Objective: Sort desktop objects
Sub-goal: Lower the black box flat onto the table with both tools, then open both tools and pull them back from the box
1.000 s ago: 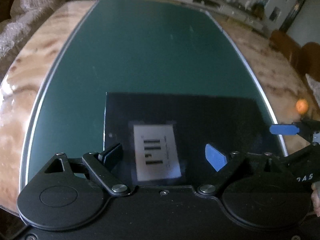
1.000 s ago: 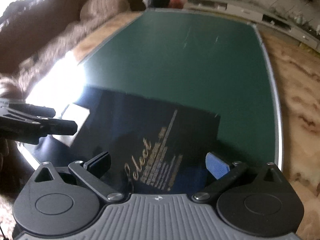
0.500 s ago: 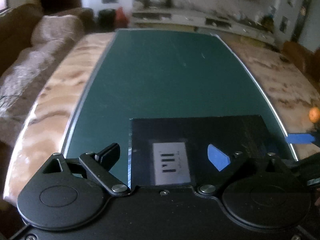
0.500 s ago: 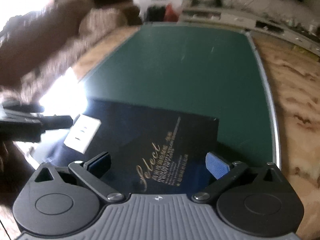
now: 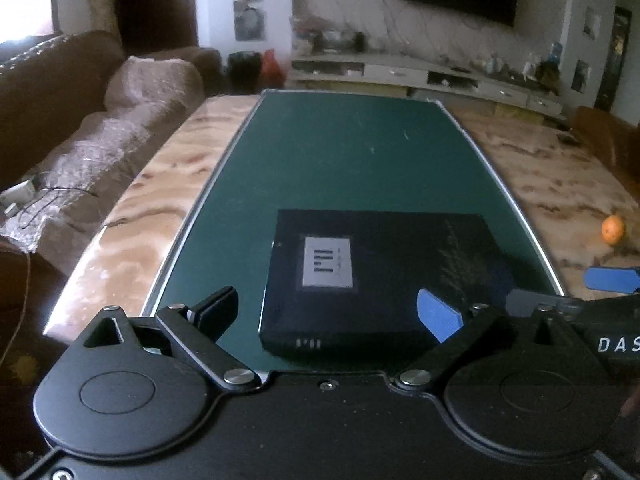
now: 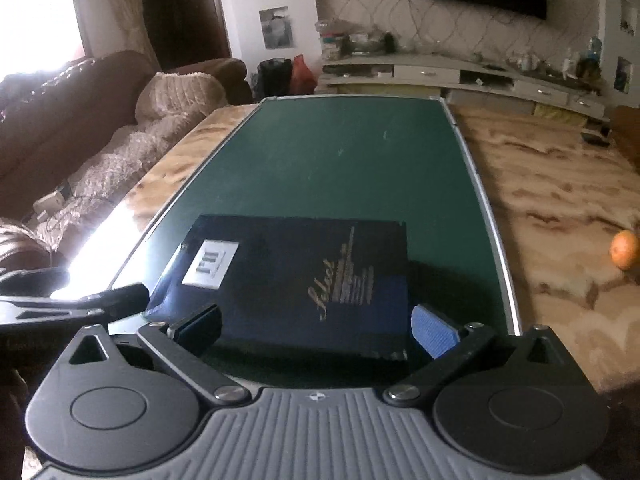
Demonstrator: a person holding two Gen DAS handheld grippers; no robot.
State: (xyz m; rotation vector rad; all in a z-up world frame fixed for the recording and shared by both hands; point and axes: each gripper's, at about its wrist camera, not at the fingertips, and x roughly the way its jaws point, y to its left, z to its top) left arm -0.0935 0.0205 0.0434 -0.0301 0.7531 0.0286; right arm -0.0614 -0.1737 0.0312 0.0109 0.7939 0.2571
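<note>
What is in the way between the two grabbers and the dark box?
Nothing visible. The box lies flat on the green mat, right in front of both open grippers: left gripper and right gripper. Only bare mat shows between their fingers and the box. The orange sits far off to the right side.

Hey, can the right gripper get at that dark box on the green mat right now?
Probably yes: the right gripper is open, the box lies just ahead between its jaws, nothing on top.
</note>
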